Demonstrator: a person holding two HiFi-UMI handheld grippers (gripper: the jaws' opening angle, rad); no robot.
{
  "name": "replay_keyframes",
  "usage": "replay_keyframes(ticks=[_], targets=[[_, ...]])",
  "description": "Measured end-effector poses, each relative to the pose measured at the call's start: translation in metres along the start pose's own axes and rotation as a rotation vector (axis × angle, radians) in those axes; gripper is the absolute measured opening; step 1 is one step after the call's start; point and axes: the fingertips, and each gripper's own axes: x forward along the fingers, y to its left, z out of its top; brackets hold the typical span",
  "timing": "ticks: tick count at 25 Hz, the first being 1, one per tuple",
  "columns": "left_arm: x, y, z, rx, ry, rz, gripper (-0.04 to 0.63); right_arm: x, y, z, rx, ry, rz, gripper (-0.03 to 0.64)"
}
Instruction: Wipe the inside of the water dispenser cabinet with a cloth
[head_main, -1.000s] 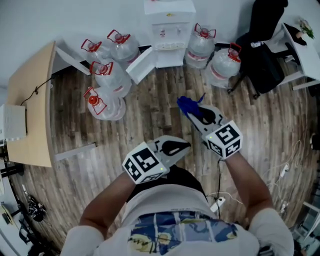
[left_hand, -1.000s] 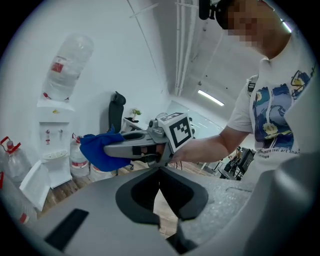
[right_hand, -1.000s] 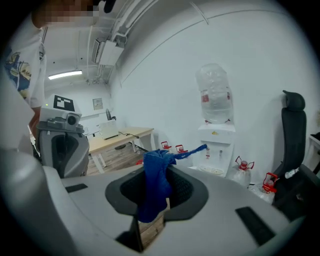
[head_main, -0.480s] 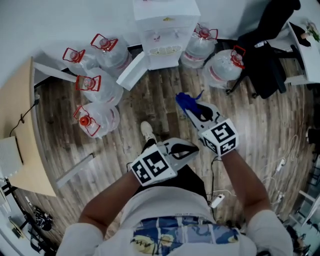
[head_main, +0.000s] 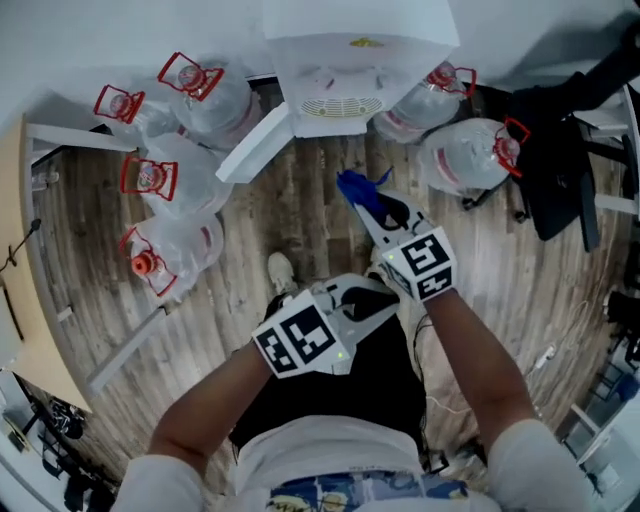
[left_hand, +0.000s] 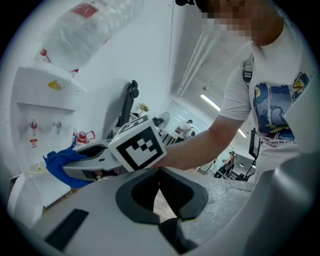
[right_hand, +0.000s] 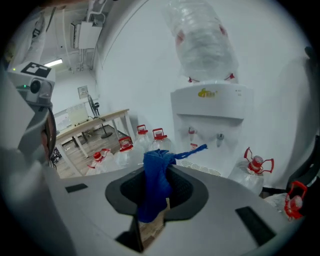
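Head view: right gripper (head_main: 370, 208) clamps blue cloth (head_main: 356, 188); left gripper (head_main: 393, 290) closed, empty; floor bottles (head_main: 188, 246) seemingly empty.

Crumpled blue cloth (right_hand: 153, 187), near white water dispenser (head_main: 350, 62), cabinet door (head_main: 250, 146) open

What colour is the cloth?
Blue. The cloth shows best in the right gripper view, clamped by the right gripper.
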Motion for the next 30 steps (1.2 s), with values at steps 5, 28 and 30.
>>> replay_keyframes(ticks=[5,28,30], targets=[[0.048,0.079,-0.024,-0.031,-0.079,0.064,0.003,0.076,-0.058,-0.061,-0.070,0.032,0.067,0.075],[0.120,0.322,-0.207,0.046,-0.159,0.070,0.003,0.401,-0.230,-0.247,-0.014,-0.228,-0.152,0.075],[0.121,0.337,-0.222,0.040,-0.150,0.082,0.003,0.421,-0.245,-0.248,0.004,-0.260,-0.168,0.075]])
